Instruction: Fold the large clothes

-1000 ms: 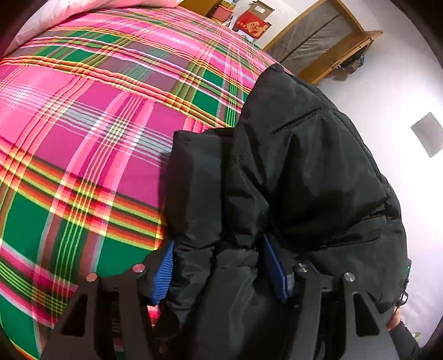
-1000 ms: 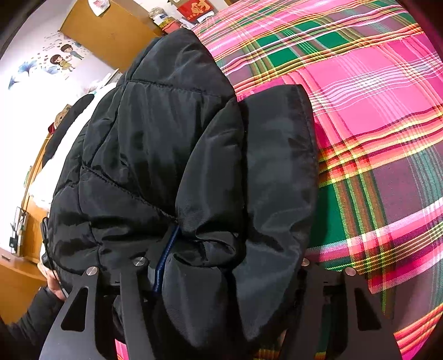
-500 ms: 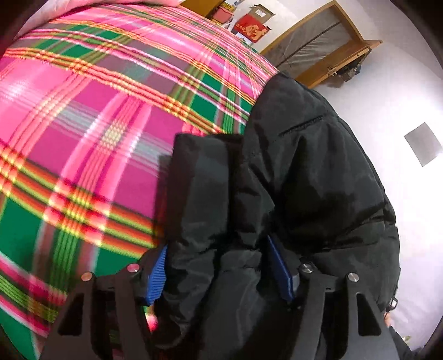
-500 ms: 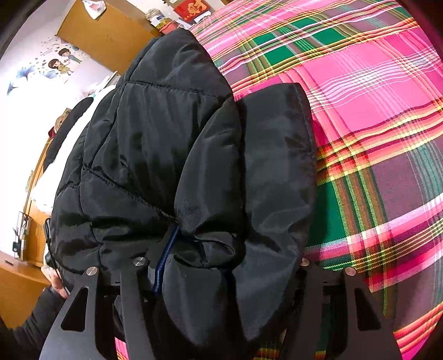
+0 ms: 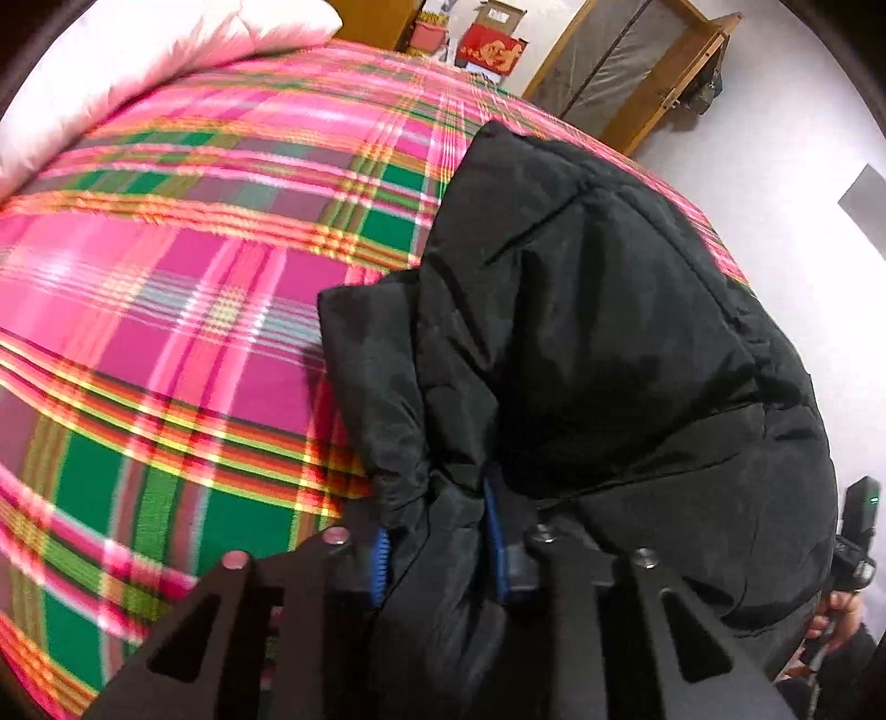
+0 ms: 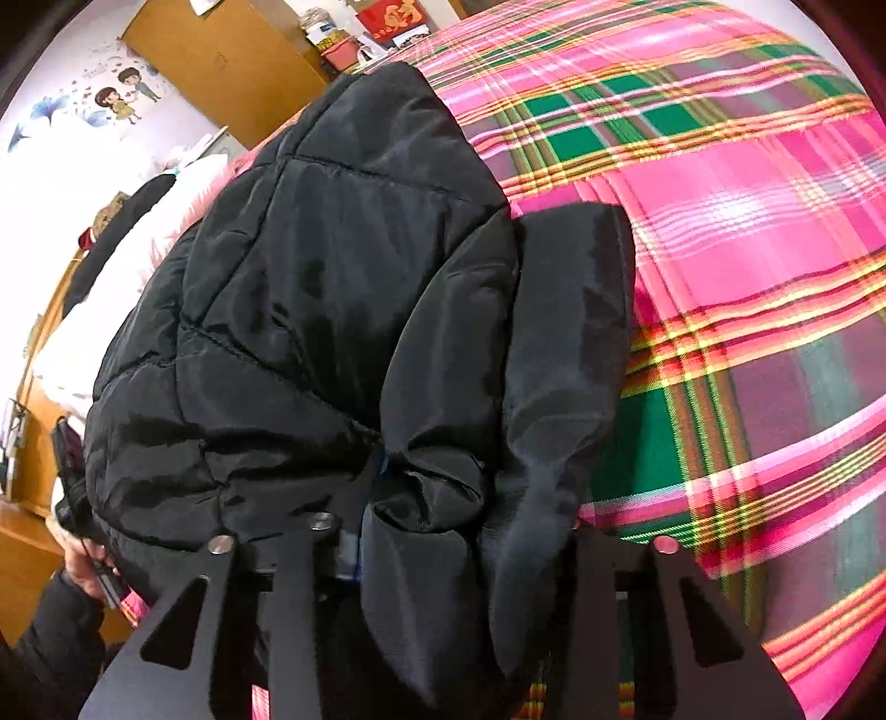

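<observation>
A black quilted puffer jacket [image 5: 598, 354] lies bunched and folded on the plaid bedspread [image 5: 183, 310].

red poster [image 6: 392, 15], gold markings illegible, no readable text

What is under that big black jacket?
The black jacket lies bunched on a pink plaid blanket, which shows all around it. Whatever sits directly beneath the jacket is covered. Both tongs, left and right, grip its folds.
</observation>
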